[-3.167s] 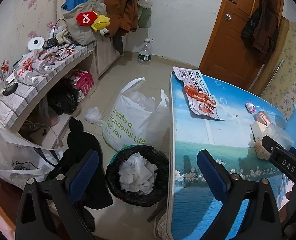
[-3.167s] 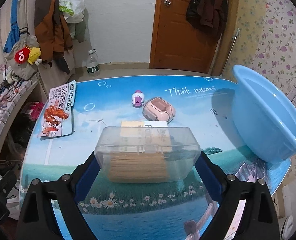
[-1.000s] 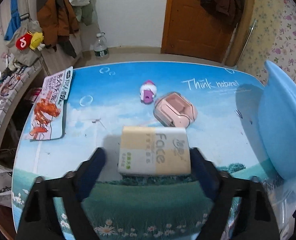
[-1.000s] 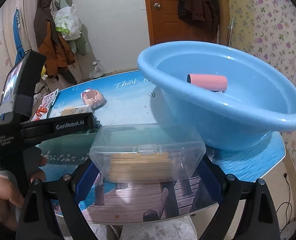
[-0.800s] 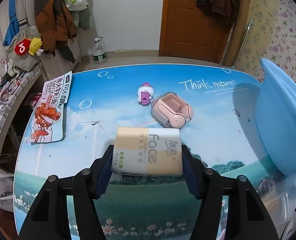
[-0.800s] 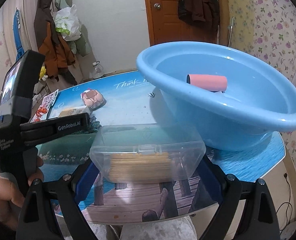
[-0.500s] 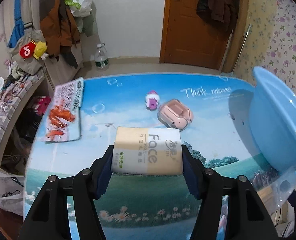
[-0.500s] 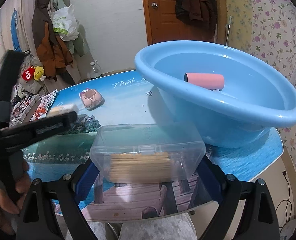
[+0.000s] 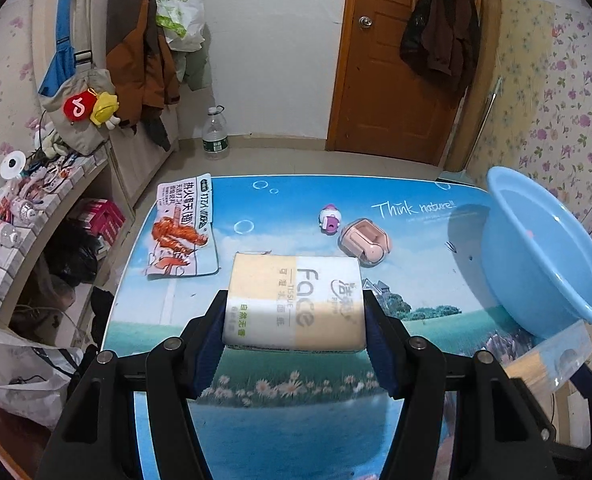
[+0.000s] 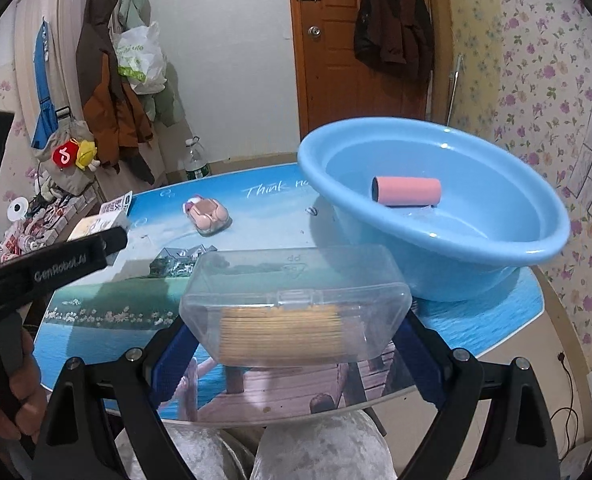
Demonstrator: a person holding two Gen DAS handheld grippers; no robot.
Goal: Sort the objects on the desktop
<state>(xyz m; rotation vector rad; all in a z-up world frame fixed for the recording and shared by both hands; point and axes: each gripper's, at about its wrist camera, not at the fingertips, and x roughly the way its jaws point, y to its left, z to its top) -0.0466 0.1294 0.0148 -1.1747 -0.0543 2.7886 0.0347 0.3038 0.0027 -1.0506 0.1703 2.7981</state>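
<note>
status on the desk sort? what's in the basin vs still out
Done: one pink cylindrical roll lies in the light-blue plastic basin.
In hand: the left tool grips the beige-and-white tissue pack; the right tool grips the clear plastic box of toothpicks. Neither is over the basin yet.
Left on the table: pink case, small purple-and-white toy, printed snack packet.

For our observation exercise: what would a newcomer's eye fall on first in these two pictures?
Probably the big light-blue plastic basin at the table's right edge, with a pink cylinder lying inside. Next, the yellow-and-white tissue pack clamped in the left tool, and the clear plastic box of thin wooden sticks in the right tool.
</note>
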